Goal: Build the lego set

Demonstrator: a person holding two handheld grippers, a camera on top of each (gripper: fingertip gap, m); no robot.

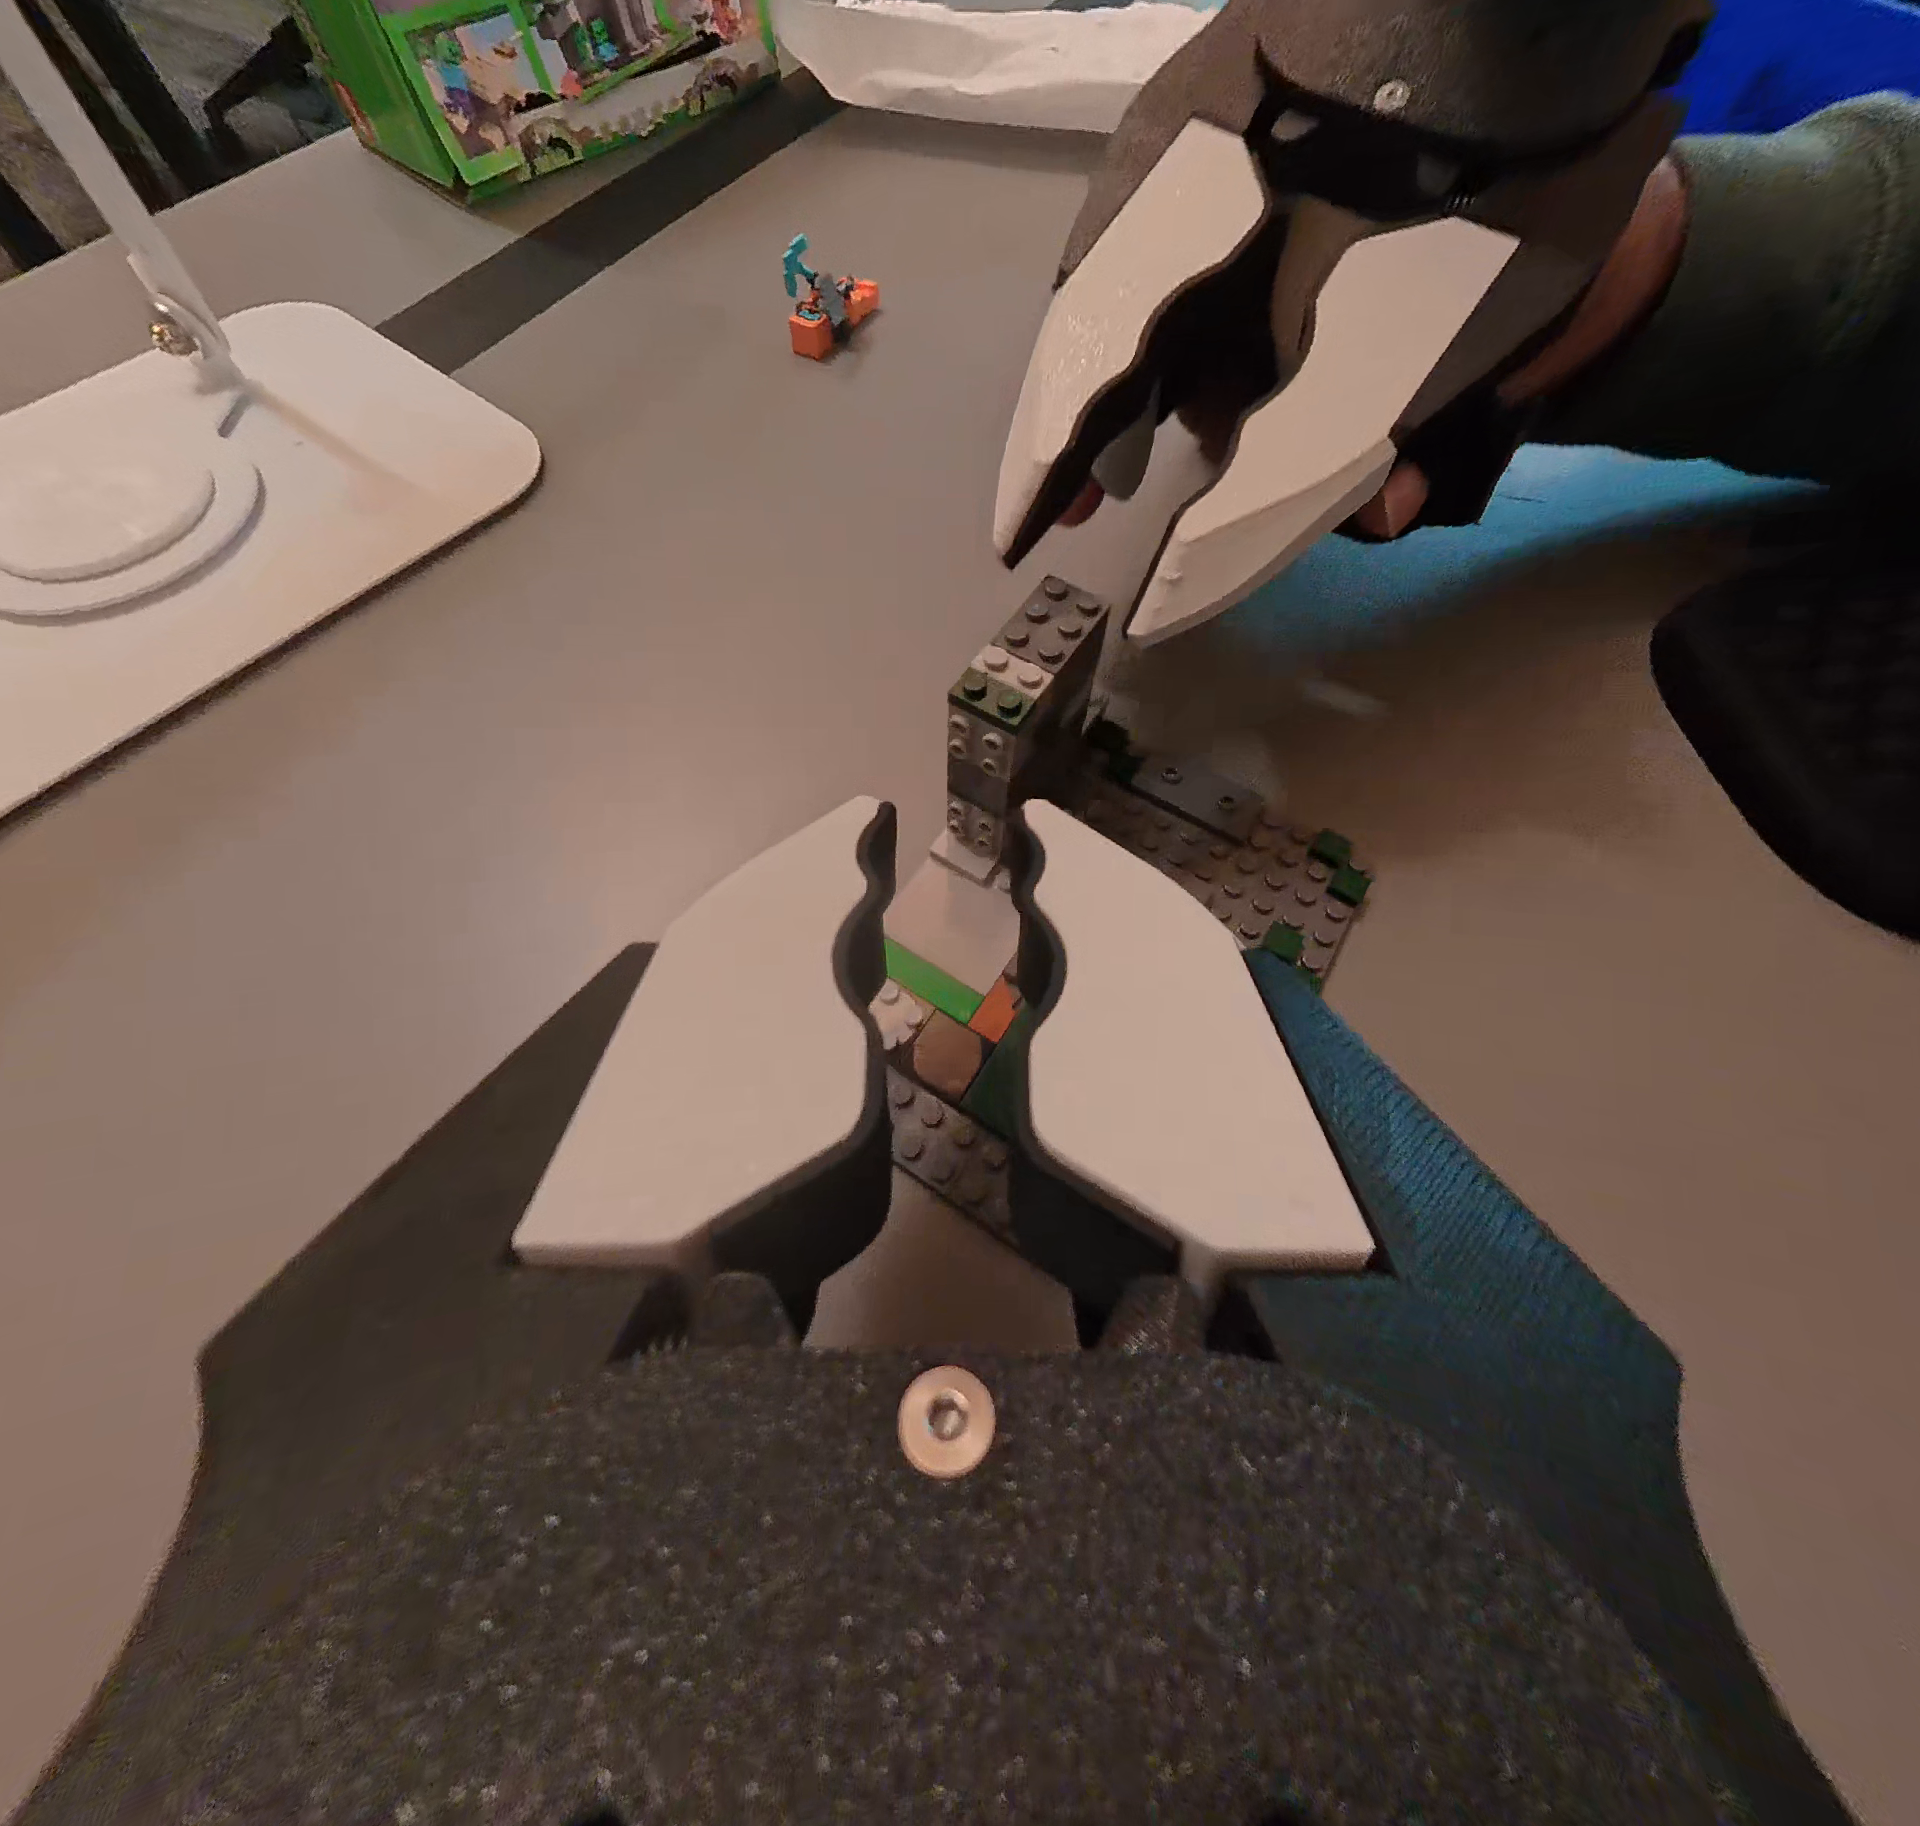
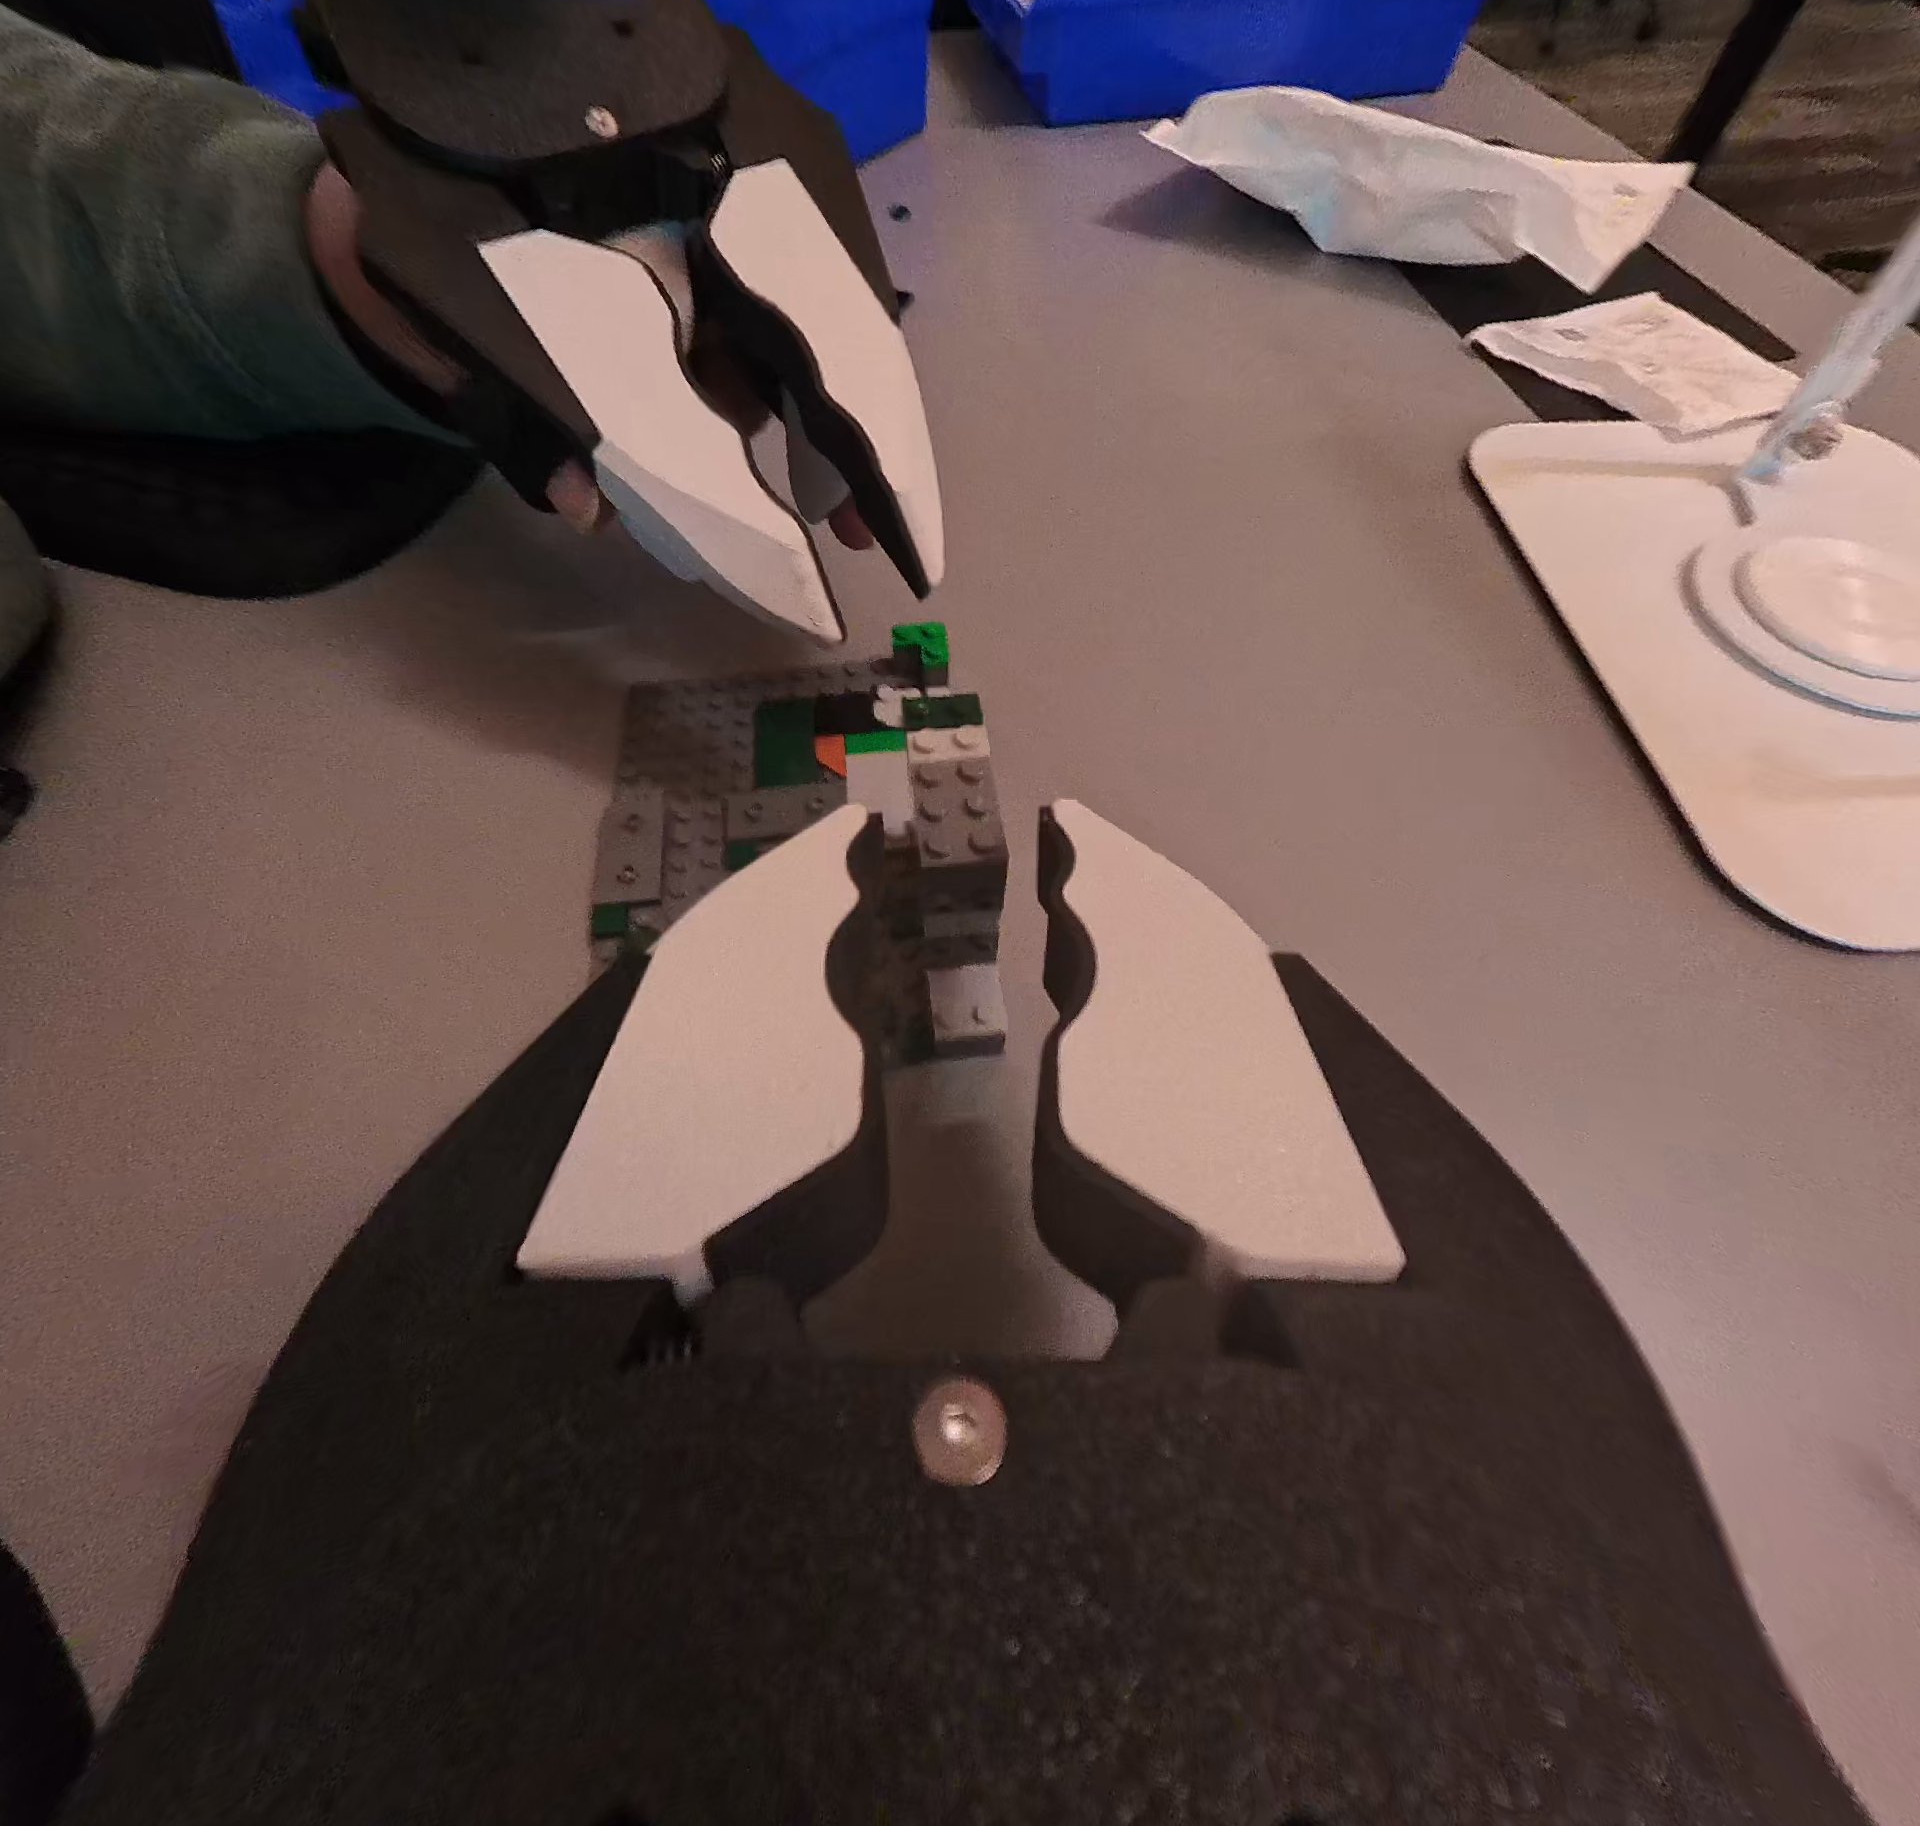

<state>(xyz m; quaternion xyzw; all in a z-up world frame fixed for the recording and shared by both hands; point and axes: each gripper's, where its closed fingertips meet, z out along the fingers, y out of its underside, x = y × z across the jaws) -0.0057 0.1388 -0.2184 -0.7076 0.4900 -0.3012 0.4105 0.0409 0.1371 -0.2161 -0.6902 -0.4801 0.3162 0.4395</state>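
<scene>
The lego build stands on the grey table: a grey baseplate (image 1: 1247,872) (image 2: 686,737) with green, orange and white tiles and a grey brick tower (image 1: 1023,675) (image 2: 961,820) at one edge. My left gripper (image 1: 956,826) (image 2: 883,613) is open and empty, just above the baseplate's end opposite the tower, by a small green brick (image 2: 920,644). My right gripper (image 2: 956,812) (image 1: 1070,597) is open, its fingertips either side of the tower's top with a gap showing. A small orange and teal figure (image 1: 826,306) lies apart on the table.
The green lego box (image 1: 540,41) stands at the table's far edge. A white lamp base (image 1: 208,488) (image 2: 1714,685) is to one side. A white paper bag (image 2: 1403,176) (image 1: 966,51), a printed sheet (image 2: 1631,363) and blue bins (image 2: 1195,0) are beyond the build. My hands' fingertips stand some 6 cm from each other.
</scene>
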